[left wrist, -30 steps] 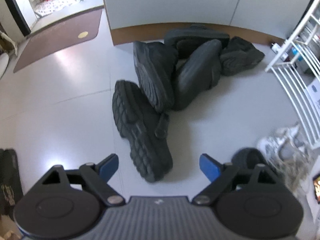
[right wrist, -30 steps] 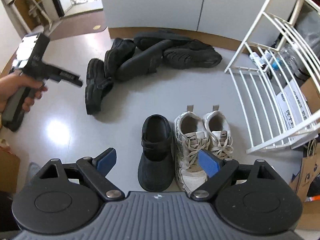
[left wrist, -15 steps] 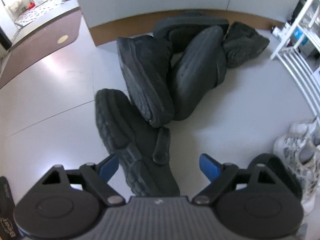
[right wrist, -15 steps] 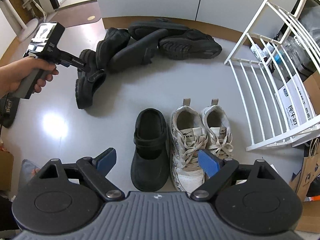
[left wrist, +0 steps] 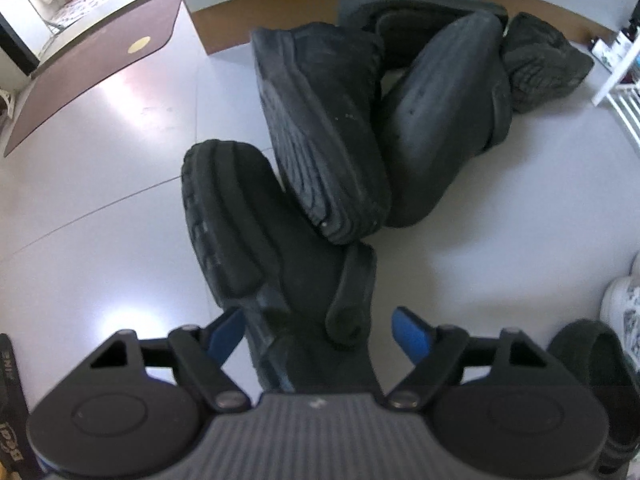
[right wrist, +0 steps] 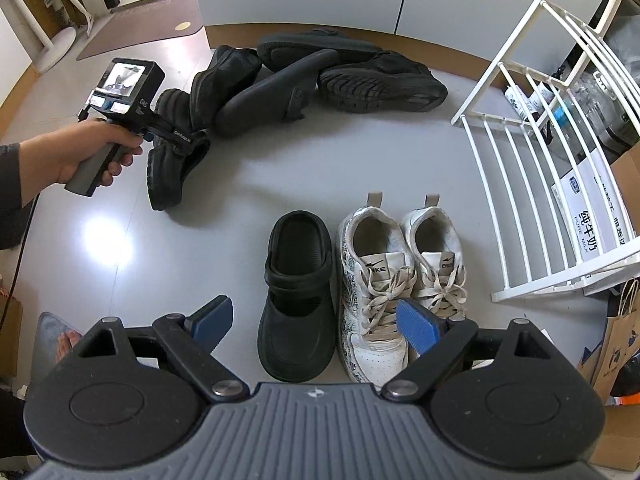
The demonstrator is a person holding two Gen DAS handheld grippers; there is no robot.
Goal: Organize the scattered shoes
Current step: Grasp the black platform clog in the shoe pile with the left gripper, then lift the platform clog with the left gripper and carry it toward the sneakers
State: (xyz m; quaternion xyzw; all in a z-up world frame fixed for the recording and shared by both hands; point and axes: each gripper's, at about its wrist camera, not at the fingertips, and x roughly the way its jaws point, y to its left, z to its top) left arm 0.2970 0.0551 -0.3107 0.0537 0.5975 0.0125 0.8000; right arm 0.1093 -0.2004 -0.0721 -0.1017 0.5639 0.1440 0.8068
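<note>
Between my left tongs (left wrist: pixel 316 330), whose jaws have just been closing but grip nothing yet, lies a black clog (left wrist: pixel 256 248) on its side on the floor (left wrist: pixel 100 208). My right tongs (right wrist: pixel 316 322) gape empty above an upright black clog (right wrist: pixel 298 300) beside white sneakers (right wrist: pixel 396 276); farther off, more black shoes (right wrist: pixel 320 76) are heaped.

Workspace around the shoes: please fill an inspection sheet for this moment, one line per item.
Surface: glossy pale floor, glare spot at left.
Job's things: pile of black shoes by the wall; one black clog and a white sneaker pair lined up side by side.
Clutter: paper bag, milk carton box.
Grippers: left gripper open, fingers astride the nearest black clog, which lies sole-up; they have just been closing. Right gripper open, above the lined-up shoes.
Cables: thin dark cable near the sleeve.
Surroundings: white wire rack, brown mat, white cabinet fronts.
</note>
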